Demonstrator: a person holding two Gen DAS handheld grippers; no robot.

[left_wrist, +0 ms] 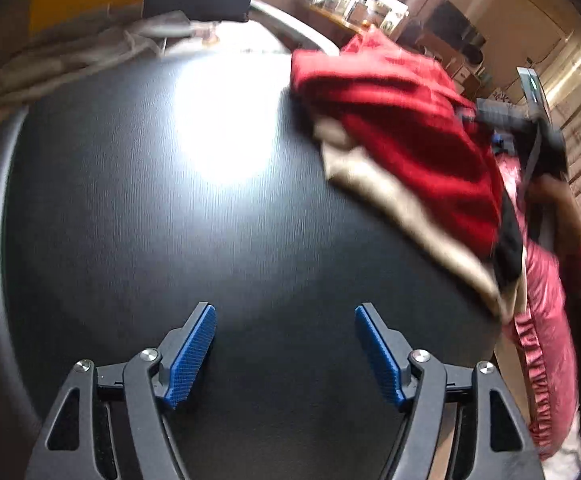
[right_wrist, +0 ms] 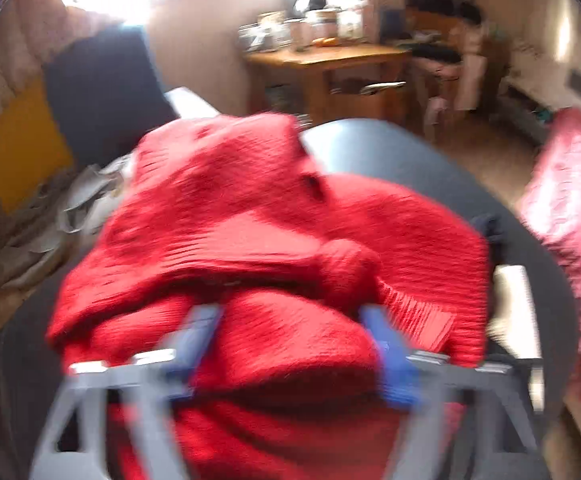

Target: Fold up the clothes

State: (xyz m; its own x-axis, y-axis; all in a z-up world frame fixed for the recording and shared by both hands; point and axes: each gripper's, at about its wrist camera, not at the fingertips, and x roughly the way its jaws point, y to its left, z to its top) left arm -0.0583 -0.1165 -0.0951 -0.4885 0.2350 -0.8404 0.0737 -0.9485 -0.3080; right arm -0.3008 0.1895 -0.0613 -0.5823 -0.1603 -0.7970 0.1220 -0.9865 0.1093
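A bunched red knit sweater (left_wrist: 402,120) lies on top of a beige garment (left_wrist: 394,200) at the right side of the round black table (left_wrist: 170,220). My left gripper (left_wrist: 284,320) is open and empty above the bare tabletop, left of the clothes. My right gripper (right_wrist: 290,320) shows blurred in the right wrist view, its blue fingers wide apart with a fold of the red sweater (right_wrist: 270,220) between them. It also shows in the left wrist view (left_wrist: 530,128) at the far right of the pile.
A pink ruffled cushion (left_wrist: 542,340) hangs off the table's right edge. Crumpled pale fabric (left_wrist: 70,56) lies at the table's far left. A wooden side table (right_wrist: 322,60) with jars stands behind.
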